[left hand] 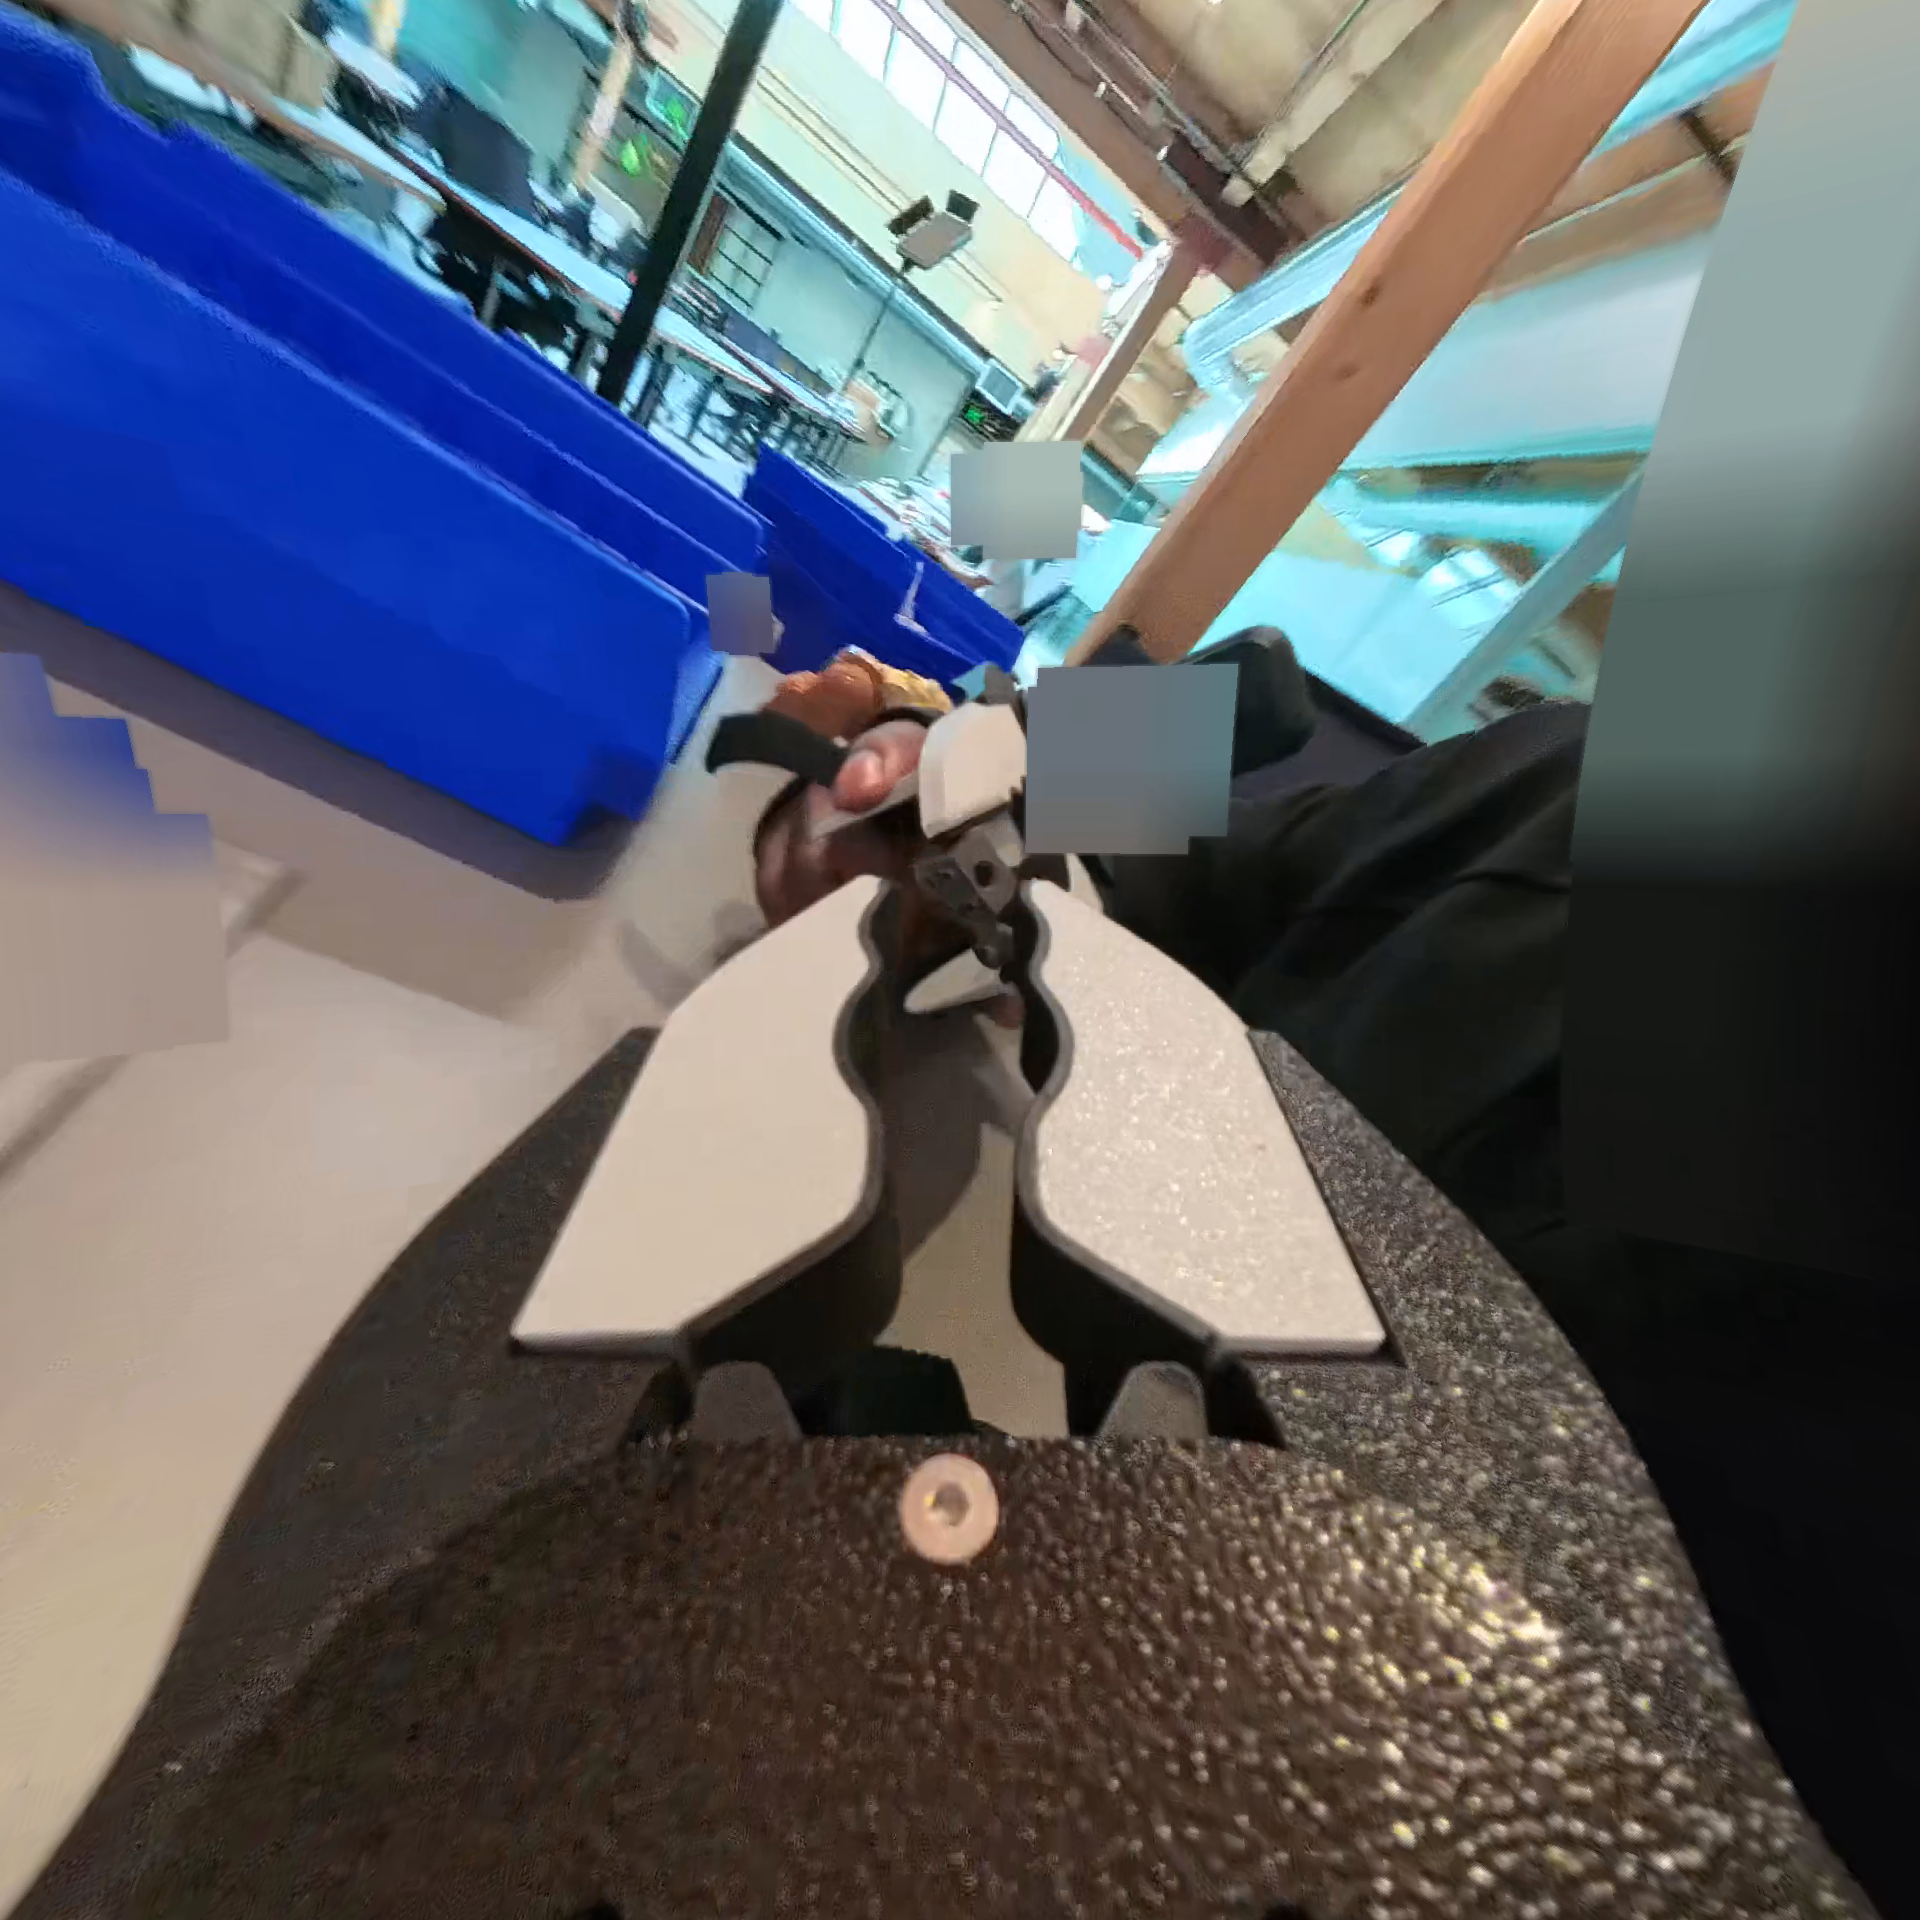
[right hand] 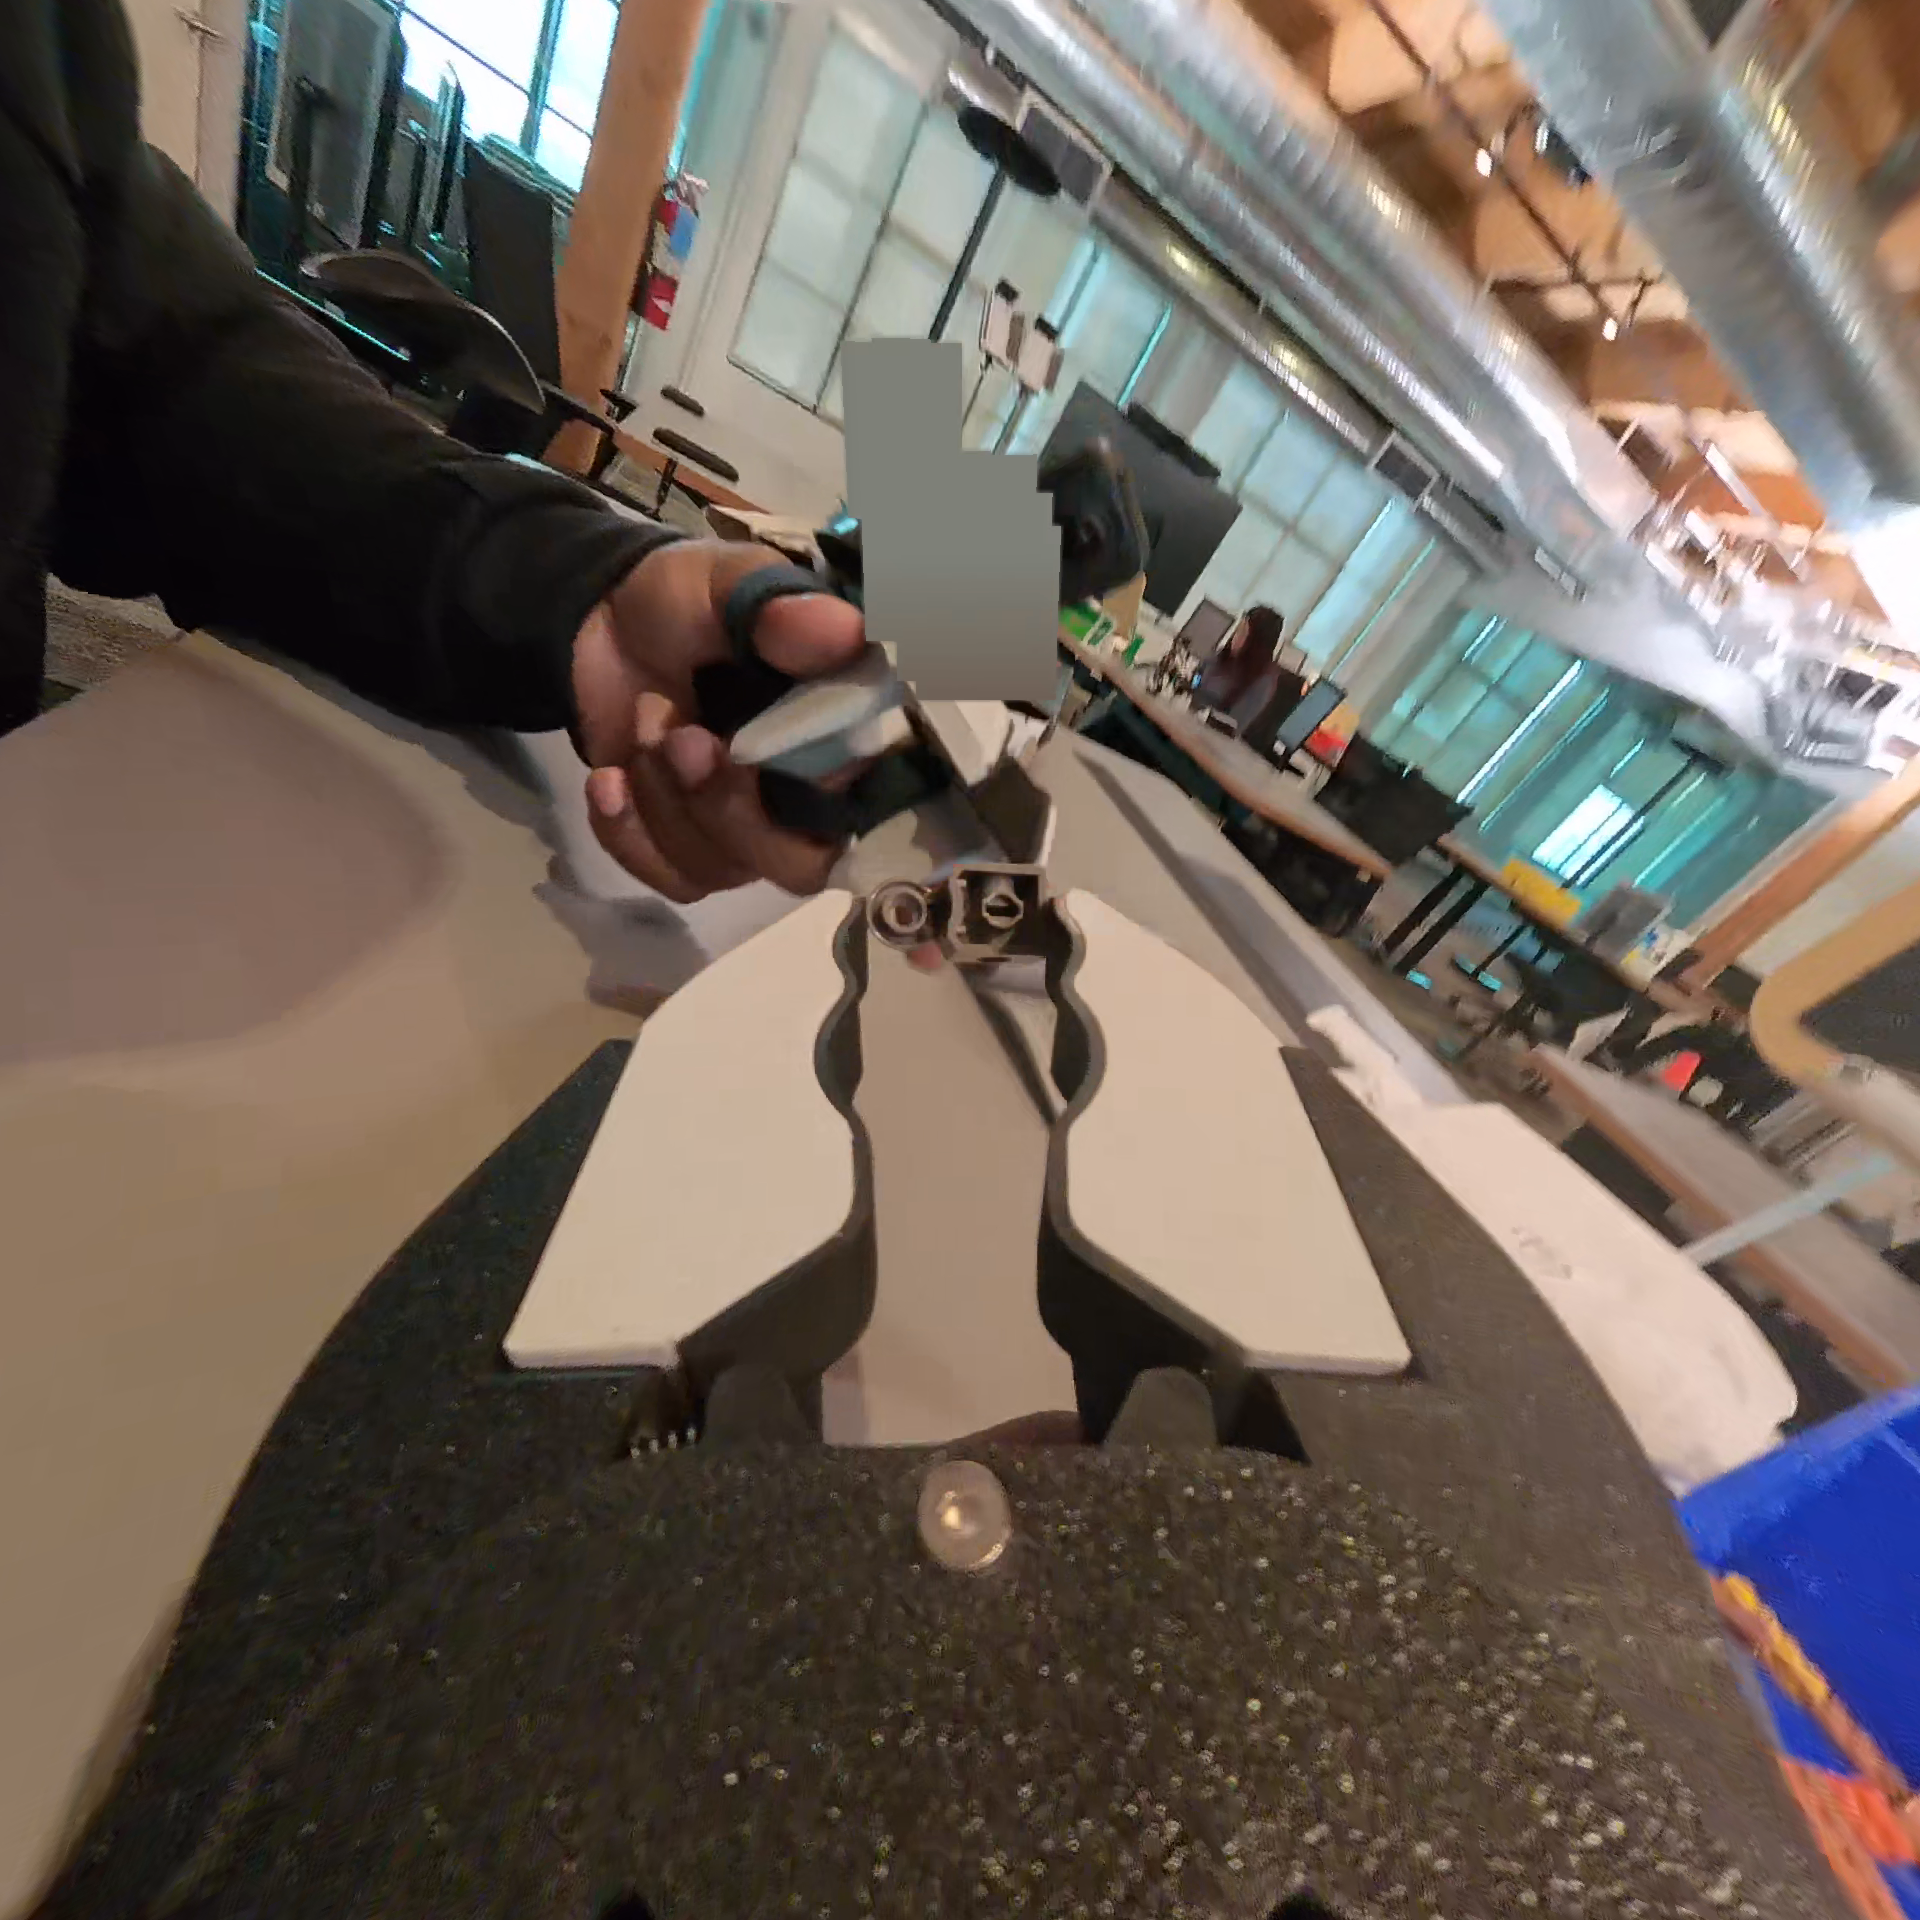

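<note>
A small grey metal part sits where the two grippers meet. In the right wrist view it is a square bracket with a slotted screw head and a round silver sleeve beside it. My right gripper is shut on this part, with a pad on either side. In the left wrist view the same part is clamped between the right gripper's white fingers. My left gripper stands around the part, and a gap shows at its left pad, so it is open. A hand holds the left gripper.
Long blue bins stand on the white table to the left. A wooden post rises behind. A black sleeve reaches in from the left. Another blue bin is at the lower right. Desks with a seated person lie beyond. Both grippers' tips are close together, under 4 cm apart.
</note>
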`<state>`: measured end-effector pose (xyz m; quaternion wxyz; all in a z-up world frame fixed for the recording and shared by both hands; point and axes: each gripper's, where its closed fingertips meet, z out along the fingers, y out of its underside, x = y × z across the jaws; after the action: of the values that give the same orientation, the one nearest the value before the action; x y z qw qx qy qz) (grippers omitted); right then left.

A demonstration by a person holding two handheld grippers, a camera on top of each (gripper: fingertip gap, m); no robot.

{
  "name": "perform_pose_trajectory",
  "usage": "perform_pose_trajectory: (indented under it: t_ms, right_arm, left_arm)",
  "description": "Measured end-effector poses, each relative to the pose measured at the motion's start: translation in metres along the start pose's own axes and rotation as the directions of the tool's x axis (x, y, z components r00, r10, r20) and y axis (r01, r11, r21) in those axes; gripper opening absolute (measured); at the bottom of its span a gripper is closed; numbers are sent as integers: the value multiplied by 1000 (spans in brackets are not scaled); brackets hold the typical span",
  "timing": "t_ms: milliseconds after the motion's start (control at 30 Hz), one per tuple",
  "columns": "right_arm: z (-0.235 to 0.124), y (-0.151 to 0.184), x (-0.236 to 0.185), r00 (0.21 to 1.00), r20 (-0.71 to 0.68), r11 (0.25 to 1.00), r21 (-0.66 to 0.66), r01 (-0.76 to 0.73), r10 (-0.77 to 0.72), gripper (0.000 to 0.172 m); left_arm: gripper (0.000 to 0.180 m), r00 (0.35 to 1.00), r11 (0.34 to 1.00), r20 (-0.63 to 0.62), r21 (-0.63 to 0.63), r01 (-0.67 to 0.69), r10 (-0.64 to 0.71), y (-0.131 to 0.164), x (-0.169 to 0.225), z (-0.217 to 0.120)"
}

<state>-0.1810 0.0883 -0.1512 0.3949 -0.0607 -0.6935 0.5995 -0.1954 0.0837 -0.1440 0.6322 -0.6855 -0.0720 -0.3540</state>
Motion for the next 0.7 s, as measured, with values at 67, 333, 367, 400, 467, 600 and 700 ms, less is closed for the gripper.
perform_pose_trajectory:
  t_ms: [67, 333, 367, 400, 467, 600, 700]
  right_arm:
    - [6, -7, -4, 999, 5, 999, 26, 39, -39, 32]
    - [20, -25, -20, 985, 1, 982, 80, 174, -174, 32]
    - [20, -26, -21, 983, 4, 980, 85, 181, -182, 32]
    - [20, -27, -22, 982, 6, 979, 90, 185, -186, 32]
    - [21, -28, -23, 981, 6, 977, 95, 191, -192, 33]
    - [19, -27, -20, 981, -1, 977, 95, 193, -194, 33]
    - [19, -21, -17, 981, -13, 978, 73, 194, -194, 33]
  left_arm:
    - [23, 996, 997, -41, 1, 83, -83, 3, 3, 2]
    - [26, 917, 950, -249, -51, 309, -311, 12, 26, 5]
    - [27, 911, 948, -262, -60, 313, -318, 13, 28, 5]
    - [27, 905, 946, -276, -67, 318, -324, 14, 31, 6]
    - [27, 894, 944, -302, -87, 319, -330, 16, 36, 7]
    - [18, 897, 951, -315, -110, 289, -309, 22, 40, 9]
    - [18, 935, 971, -264, -83, 224, -238, 23, 34, 11]
